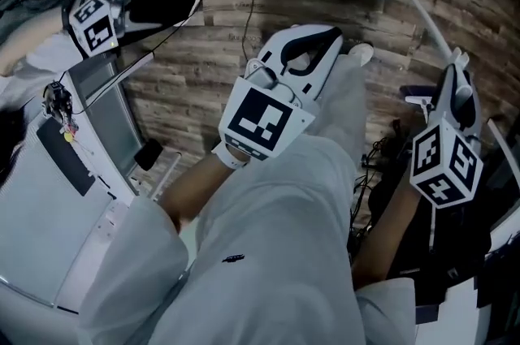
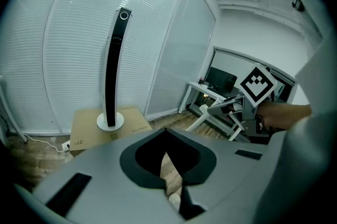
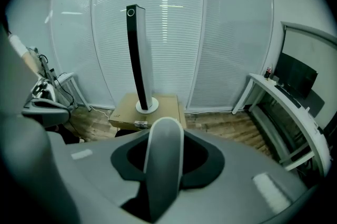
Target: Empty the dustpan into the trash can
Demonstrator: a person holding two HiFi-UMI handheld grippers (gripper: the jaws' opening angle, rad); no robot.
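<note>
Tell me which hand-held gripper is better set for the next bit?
Right. The right hand-held gripper is shut on a white handle; the left hand-held gripper is shut and holds nothing.

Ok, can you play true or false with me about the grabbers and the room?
1. The right gripper is clamped on a white handle. True.
2. The left gripper carries a dustpan. False: its jaws are together with nothing between them.
3. The tall black tower stands on a cardboard box. True.
4. The floor is blue carpet. False: it is wood planks.
</note>
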